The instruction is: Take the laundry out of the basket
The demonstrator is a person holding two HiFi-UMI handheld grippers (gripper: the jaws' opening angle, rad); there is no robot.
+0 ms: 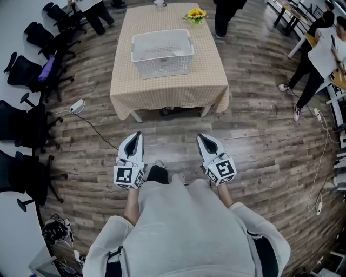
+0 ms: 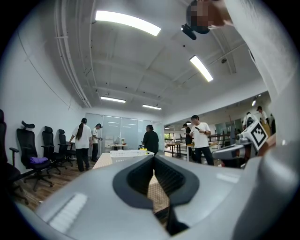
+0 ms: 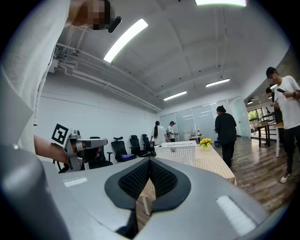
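The white laundry basket stands on the checked-cloth table, with yellow flowers at its 1 o'clock. Both grippers are well apart from it, over the wood floor close to the person's body. The left gripper is at the basket's 7 o'clock and the right gripper at its 5 o'clock. Each has its jaws pressed together with nothing between them, tips pointing to 12 o'clock, toward the table.

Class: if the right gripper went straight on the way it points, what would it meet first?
Probably the near edge of the cloth-covered table, with the white basket beyond; depth is hard to judge.
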